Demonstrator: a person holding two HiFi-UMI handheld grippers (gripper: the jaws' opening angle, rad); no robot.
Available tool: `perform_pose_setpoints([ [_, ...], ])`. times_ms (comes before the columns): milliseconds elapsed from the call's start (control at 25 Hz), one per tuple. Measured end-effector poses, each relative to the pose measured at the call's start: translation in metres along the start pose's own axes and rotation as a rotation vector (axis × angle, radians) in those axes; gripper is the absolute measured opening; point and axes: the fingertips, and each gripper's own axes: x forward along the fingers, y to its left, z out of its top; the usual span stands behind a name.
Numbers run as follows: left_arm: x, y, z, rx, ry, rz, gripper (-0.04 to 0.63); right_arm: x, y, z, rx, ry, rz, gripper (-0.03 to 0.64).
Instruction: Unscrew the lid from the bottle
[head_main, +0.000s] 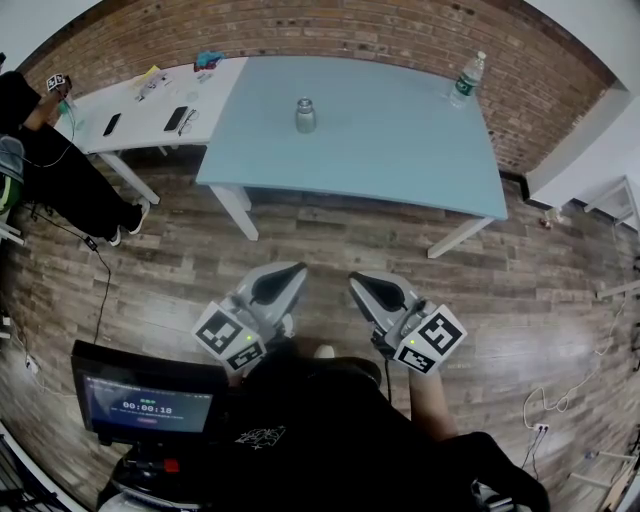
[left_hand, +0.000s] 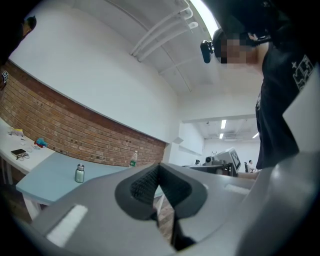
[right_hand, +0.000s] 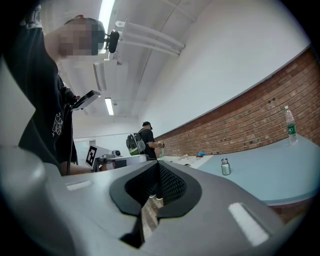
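A small silver metal bottle (head_main: 305, 115) with its lid on stands upright on the pale blue table (head_main: 400, 150), far from me. It also shows small in the left gripper view (left_hand: 79, 173) and in the right gripper view (right_hand: 226, 166). My left gripper (head_main: 283, 282) and right gripper (head_main: 365, 289) are held side by side low over the wooden floor, well short of the table. Both are shut with nothing between their jaws, as seen in the left gripper (left_hand: 159, 167) and right gripper (right_hand: 158, 167) views.
A clear plastic water bottle (head_main: 466, 80) stands at the blue table's far right corner. A white table (head_main: 150, 110) with phones and small items joins it on the left, where a seated person (head_main: 50, 170) is. A monitor (head_main: 148, 405) sits at lower left. Cables lie on the floor.
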Motion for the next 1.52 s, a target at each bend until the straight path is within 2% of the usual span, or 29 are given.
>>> perform_pose_setpoints([
  [200, 0.0, 0.004, 0.003, -0.011, -0.023, 0.001, -0.002, 0.0, 0.001, 0.0, -0.002, 0.003, -0.009, 0.002],
  [400, -0.01, 0.035, 0.012, -0.021, -0.035, 0.022, -0.002, 0.024, 0.002, 0.002, -0.004, 0.014, -0.032, 0.002],
  [680, -0.005, 0.056, 0.021, 0.004, -0.049, 0.049, -0.002, 0.033, -0.008, 0.009, -0.012, 0.003, -0.054, 0.002],
  [960, 0.003, 0.102, 0.027, -0.015, -0.026, 0.039, -0.002, 0.072, -0.03, 0.013, 0.008, 0.012, -0.077, 0.002],
  [1520, 0.009, 0.102, 0.028, 0.014, -0.034, -0.001, -0.002, 0.071, -0.032, 0.015, -0.024, -0.012, -0.104, 0.002],
])
